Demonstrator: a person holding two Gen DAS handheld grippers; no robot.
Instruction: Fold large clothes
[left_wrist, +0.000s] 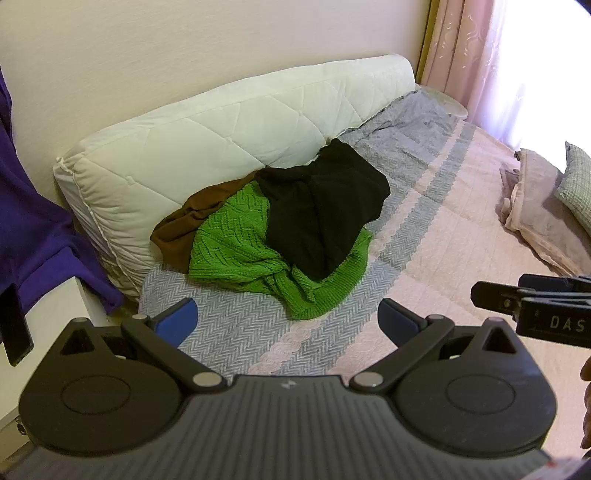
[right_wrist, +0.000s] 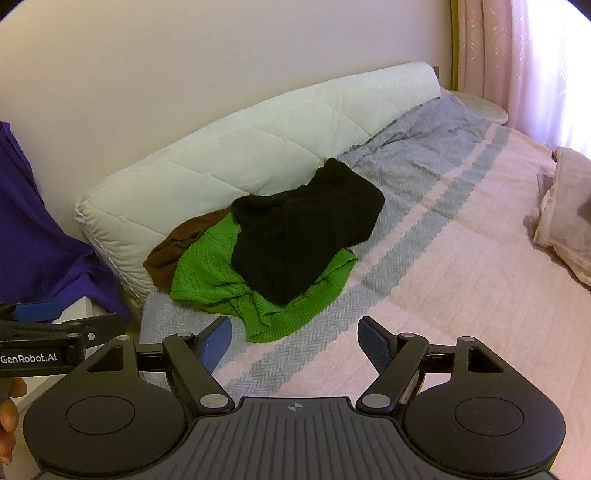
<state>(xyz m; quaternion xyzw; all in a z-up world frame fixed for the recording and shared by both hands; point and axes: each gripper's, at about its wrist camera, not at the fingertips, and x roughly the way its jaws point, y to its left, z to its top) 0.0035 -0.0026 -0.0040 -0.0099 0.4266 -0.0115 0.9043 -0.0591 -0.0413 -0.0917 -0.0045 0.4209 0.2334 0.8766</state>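
A heap of clothes lies on the bed against the white bolster: a black garment (left_wrist: 325, 214) (right_wrist: 306, 232) on top, a green knitted sweater (left_wrist: 236, 251) (right_wrist: 207, 273) under it, a brown garment (left_wrist: 188, 225) (right_wrist: 173, 247) at the left. My left gripper (left_wrist: 288, 319) hangs open over the bedspread just short of the green sweater, holding nothing. My right gripper (right_wrist: 293, 341) is open too, near the sweater's front hem, with nothing between its fingers. Each gripper shows at the edge of the other's view.
A long white quilted bolster (left_wrist: 207, 140) (right_wrist: 236, 147) lines the wall behind the heap. Purple cloth (left_wrist: 33, 221) (right_wrist: 33, 240) hangs at the left above a white cabinet (left_wrist: 48, 332). Pink bedding (left_wrist: 535, 214) and a pillow sit at the right; pink curtains (left_wrist: 480, 55) beyond.
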